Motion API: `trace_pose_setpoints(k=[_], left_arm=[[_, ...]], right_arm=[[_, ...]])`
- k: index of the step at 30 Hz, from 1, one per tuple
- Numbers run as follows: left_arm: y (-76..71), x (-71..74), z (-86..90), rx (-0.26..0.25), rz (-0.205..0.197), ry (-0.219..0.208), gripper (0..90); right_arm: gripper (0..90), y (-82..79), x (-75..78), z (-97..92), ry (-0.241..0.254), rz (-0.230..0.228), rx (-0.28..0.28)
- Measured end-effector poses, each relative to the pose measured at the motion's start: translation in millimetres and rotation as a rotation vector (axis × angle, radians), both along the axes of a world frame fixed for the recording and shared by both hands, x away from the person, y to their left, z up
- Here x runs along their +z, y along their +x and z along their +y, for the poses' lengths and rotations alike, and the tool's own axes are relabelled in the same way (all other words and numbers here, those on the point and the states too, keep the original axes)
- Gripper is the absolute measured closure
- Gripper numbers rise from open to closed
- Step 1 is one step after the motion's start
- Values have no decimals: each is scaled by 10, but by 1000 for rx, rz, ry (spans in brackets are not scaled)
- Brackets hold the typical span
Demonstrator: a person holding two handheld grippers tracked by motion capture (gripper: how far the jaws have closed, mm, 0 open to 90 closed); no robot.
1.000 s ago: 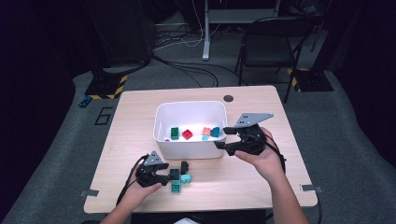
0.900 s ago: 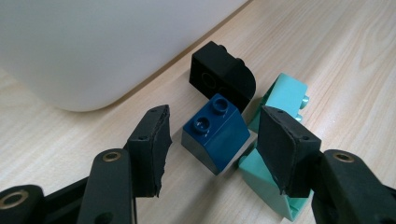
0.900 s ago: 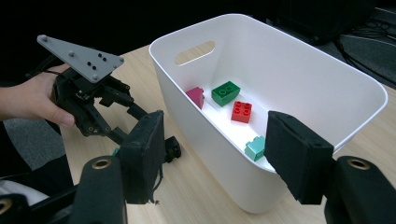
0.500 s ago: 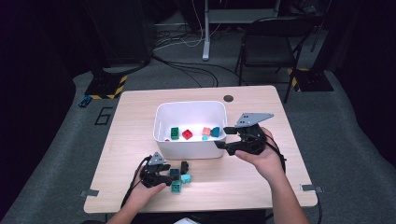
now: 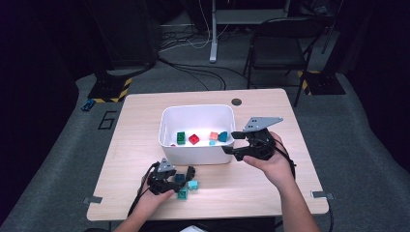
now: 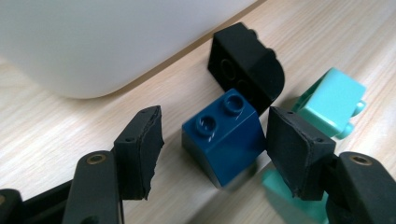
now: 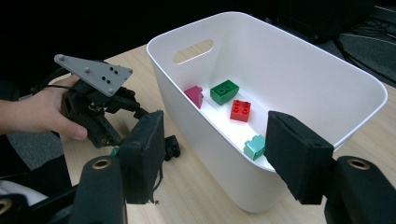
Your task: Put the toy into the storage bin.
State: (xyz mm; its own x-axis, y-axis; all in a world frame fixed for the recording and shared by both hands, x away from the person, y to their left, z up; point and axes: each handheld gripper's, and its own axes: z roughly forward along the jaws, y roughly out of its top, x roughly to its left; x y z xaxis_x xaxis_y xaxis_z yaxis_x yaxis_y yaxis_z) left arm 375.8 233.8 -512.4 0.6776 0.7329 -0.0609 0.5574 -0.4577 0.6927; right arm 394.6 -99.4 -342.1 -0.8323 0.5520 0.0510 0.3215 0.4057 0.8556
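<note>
Light fell from above onto the table [image 5: 270, 193], which stood bright while the floor and room around it sank into near black. The high view was soft and grainy, its far corners murky. In the left gripper view the dark blue brick [image 6: 223, 135] was sharp, with small glints on its studs, and the white bin [image 6: 107, 42] behind it was blurred and washed out. The right gripper view was clear, with soft shadows inside the bin.

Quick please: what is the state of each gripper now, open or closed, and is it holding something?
Left gripper: open, jaws just been opening, dark blue brick between them, not gripped.
Right gripper: open, holding nothing, at the white bin.
</note>
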Motion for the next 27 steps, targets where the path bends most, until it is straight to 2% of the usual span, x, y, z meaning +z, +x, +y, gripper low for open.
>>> trace_pose_setpoints(k=[7,10,12,14,16,17,18,22,24,27], left_arm=[[-2,23,187,50,8,9,378],[1,35,215,63,20,-36,378],[9,40,198,49,15,-36,378],[16,30,162,40,17,-33,382],[33,10,131,26,7,-14,406],[34,-1,115,26,18,-6,422],[52,-19,110,20,13,15,447],[57,-20,110,30,12,16,561],[53,-10,117,25,-1,36,577],[37,33,124,21,-8,24,581]], right_arm=[[375,-2,4,-10,3,-1,-3],[374,-3,7,-11,5,-2,-2],[374,-3,6,-8,3,-2,-2],[374,-3,4,-5,2,-1,-2],[374,-2,4,-4,2,-1,-2],[374,-1,3,-4,2,-1,-2],[374,0,3,-5,2,-1,-2],[374,3,1,-10,3,-1,-3],[374,6,0,-15,3,-2,-3],[374,5,4,-20,6,-2,-3]])
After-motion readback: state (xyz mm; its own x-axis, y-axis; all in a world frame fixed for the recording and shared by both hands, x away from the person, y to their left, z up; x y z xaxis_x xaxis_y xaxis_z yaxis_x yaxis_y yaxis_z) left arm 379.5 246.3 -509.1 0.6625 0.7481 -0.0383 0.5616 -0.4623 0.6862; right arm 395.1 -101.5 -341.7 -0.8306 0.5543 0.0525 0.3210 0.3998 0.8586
